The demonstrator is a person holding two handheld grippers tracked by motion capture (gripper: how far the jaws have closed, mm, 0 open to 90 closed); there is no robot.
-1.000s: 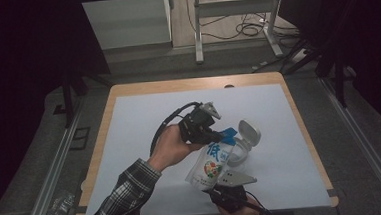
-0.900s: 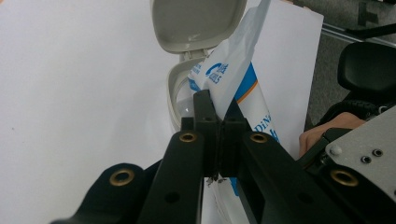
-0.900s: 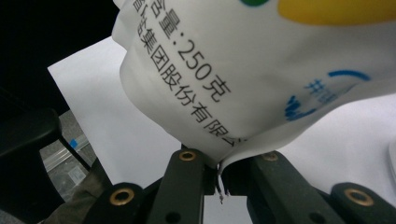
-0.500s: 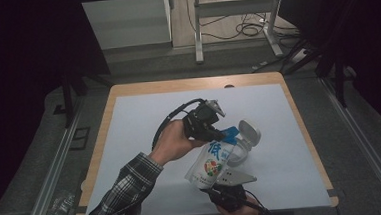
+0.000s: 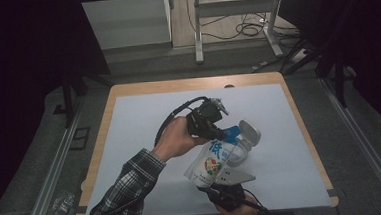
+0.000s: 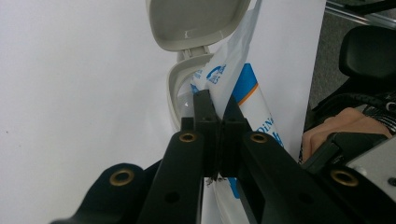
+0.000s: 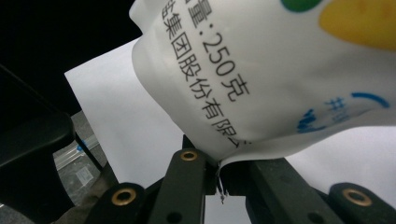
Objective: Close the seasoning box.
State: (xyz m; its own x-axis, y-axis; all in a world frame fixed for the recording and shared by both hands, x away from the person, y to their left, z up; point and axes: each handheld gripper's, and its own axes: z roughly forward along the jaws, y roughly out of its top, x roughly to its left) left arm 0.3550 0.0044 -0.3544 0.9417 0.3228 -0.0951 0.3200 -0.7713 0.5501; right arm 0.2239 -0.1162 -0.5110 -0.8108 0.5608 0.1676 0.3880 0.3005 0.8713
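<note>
A white pouch with a blue top and a green, yellow and red logo hangs tilted between my two grippers. My left gripper is shut on the pouch's blue upper end, right beside a beige container whose flip lid stands open. Along the left gripper view, the gripper pinches the pouch at the mouth of the container, under its lid. My right gripper holds the pouch's lower end near the table's front edge. There the gripper clamps the pouch by its bottom seam.
The white sheet covers a wooden table with free room at left, back and right. A black cable loops from the left gripper. A plastic bag lies on the floor at the front left. The other hand is at right.
The left hand has shifted slightly toward the container with the pouch's top still clamped. The right gripper and the container have stayed put.
</note>
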